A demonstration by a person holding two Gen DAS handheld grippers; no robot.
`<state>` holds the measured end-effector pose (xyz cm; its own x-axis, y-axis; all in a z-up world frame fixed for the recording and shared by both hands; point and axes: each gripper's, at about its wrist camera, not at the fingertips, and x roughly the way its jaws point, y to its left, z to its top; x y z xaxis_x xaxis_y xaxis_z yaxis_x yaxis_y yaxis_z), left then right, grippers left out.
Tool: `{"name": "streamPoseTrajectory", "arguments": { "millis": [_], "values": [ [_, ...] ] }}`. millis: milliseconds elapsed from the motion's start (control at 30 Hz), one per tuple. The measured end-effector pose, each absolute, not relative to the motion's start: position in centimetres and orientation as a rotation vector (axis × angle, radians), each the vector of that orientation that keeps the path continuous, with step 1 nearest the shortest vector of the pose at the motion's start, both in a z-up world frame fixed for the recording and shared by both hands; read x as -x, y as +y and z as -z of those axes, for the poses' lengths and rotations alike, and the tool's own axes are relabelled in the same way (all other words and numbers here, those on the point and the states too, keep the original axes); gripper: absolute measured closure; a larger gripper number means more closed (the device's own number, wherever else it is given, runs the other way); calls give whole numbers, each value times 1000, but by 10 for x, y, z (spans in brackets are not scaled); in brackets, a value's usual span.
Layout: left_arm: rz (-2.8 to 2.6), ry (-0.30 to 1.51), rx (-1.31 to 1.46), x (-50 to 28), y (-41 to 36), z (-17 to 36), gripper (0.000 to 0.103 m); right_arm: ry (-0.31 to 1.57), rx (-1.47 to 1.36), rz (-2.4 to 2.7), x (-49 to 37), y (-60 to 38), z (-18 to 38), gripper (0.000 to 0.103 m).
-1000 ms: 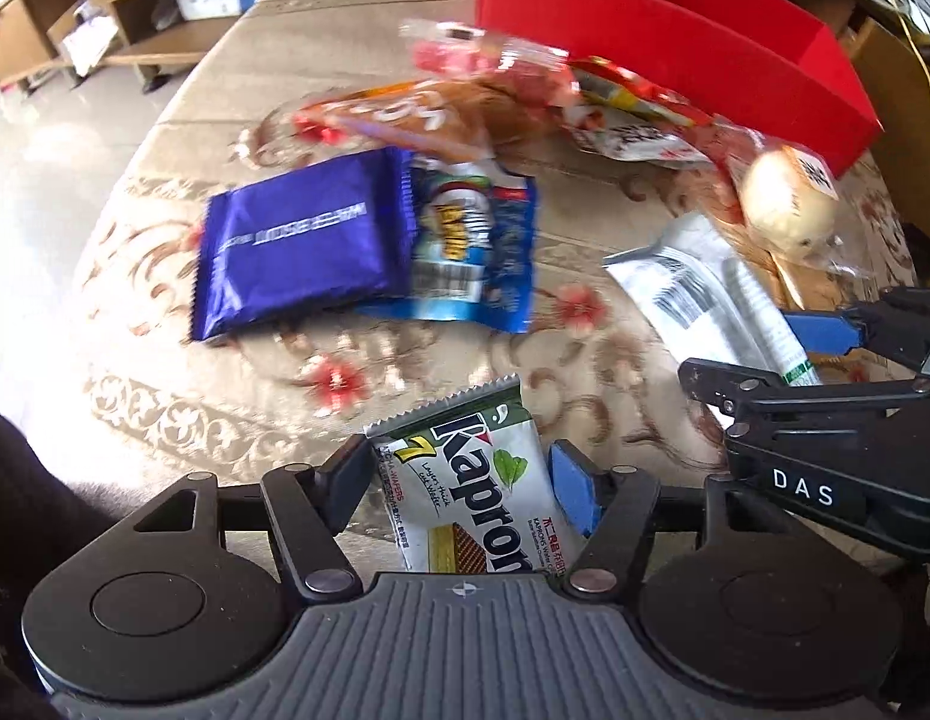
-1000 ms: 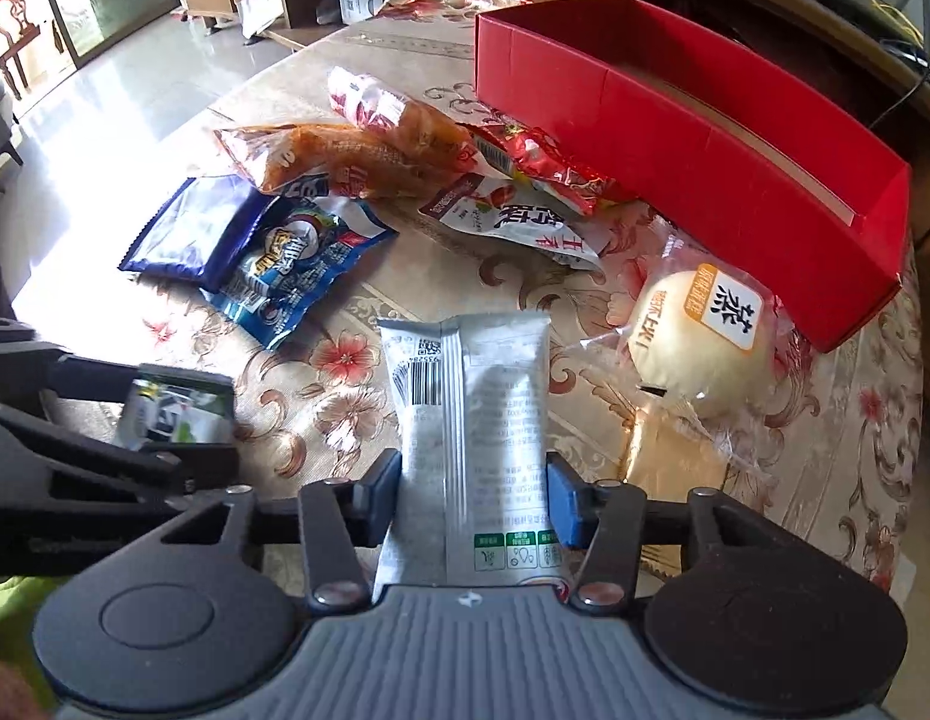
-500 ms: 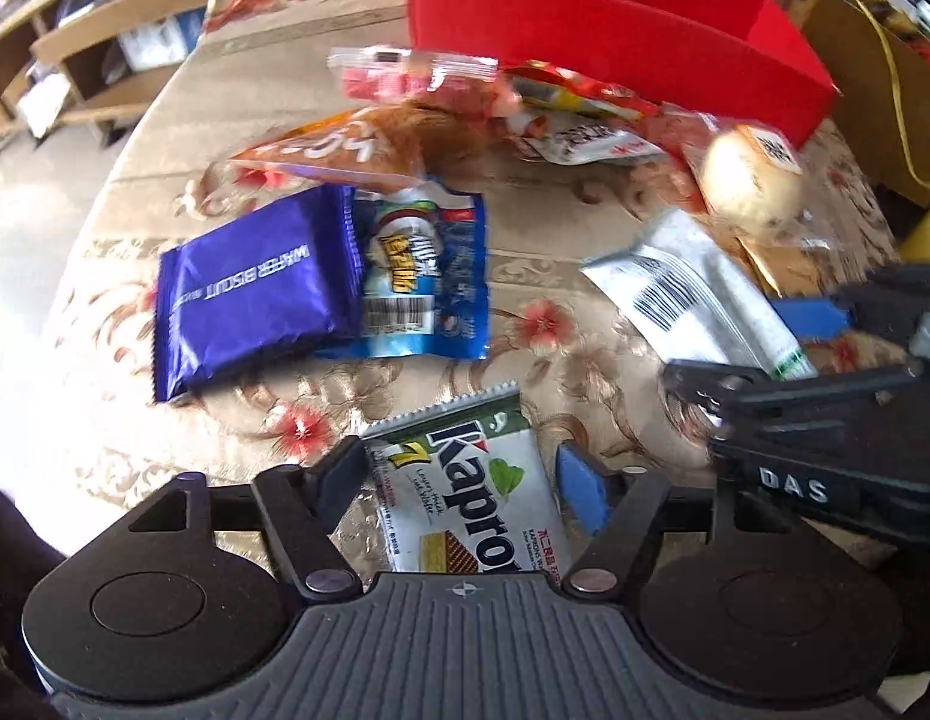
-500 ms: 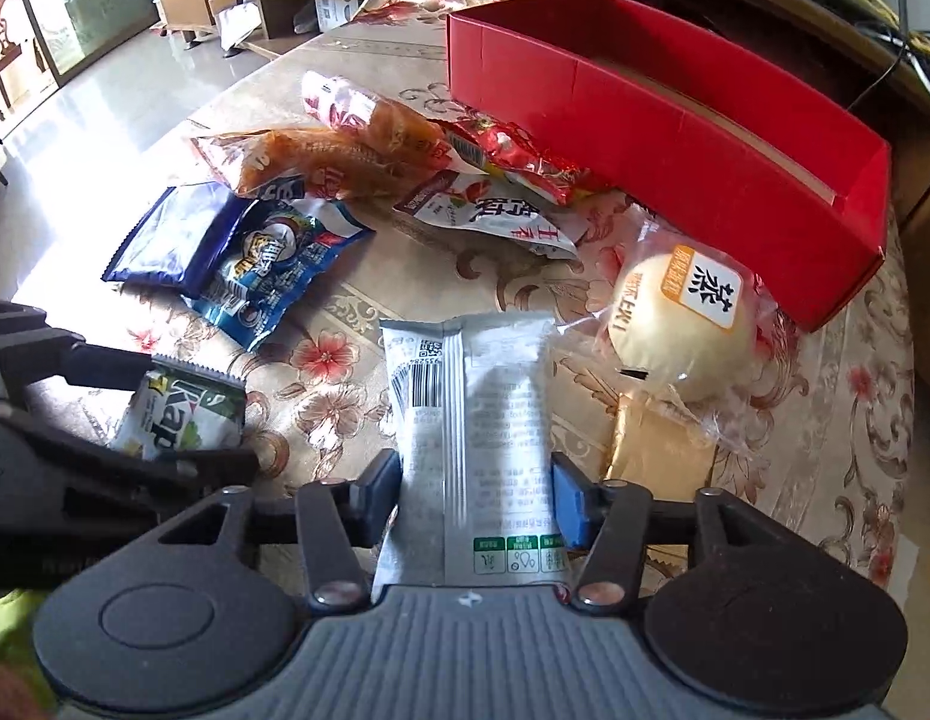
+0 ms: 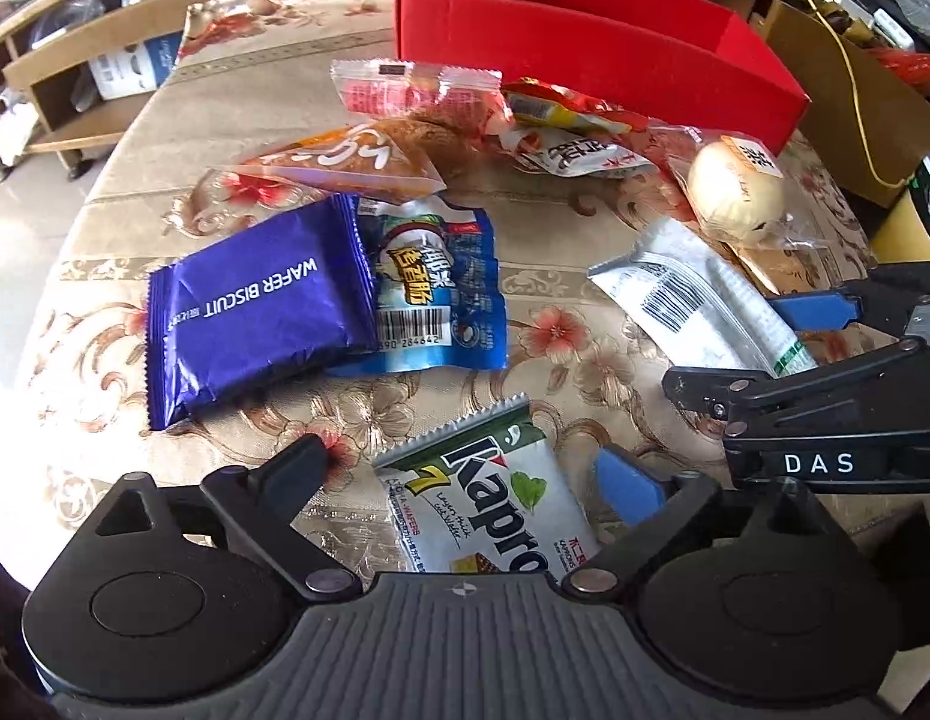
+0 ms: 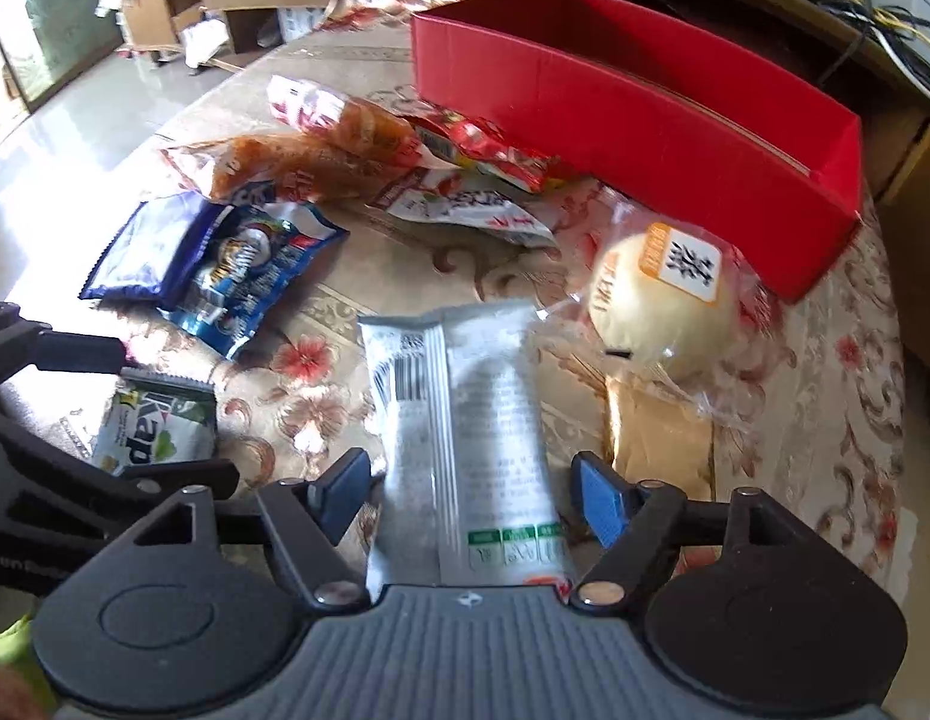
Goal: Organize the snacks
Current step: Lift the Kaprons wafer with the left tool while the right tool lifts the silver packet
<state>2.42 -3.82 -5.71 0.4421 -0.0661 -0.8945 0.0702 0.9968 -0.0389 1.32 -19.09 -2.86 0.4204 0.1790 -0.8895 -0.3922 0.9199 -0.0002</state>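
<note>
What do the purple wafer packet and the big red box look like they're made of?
The wafer biscuit packet looks like thin metallised plastic film: it is glossy, crinkled, and has zigzag-cut sealed ends. The red box appears to be matte cardboard or paperboard: flat stiff walls, a sharp folded corner and no shine. Neither can be confirmed by look alone.

Both views sit low and close over the floral tablecloth [image 5: 585,228], each looking forward along its own 2 fingers toward the red box [image 5: 585,60] at the far edge. The left view sits left of the right one. Both share the box [image 6: 645,120] and the scattered packets before it.
</note>
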Motion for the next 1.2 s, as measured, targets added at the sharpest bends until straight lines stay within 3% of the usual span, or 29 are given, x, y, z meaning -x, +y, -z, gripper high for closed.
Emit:
{"name": "streamPoseTrajectory", "arguments": {
  "millis": [67,267,667,900,1200],
  "values": [
    [90,1120,-20,-22,-39,57,4,1081,221,-356,-9,-188,25,55],
    [79,1115,-22,-18,-39,50,27,1072,238,-344,2,-183,16,65],
    [44,1099,-30,-21,-45,35,33,1010,159,-338,9,-193,-8,68],
    [69,1063,-50,-29,-47,17,34,1077,150,-329,3,-200,11,68],
    [91,1122,10,-41,-41,38,34,1108,193,-320,-7,-188,23,58]
  ]
}}
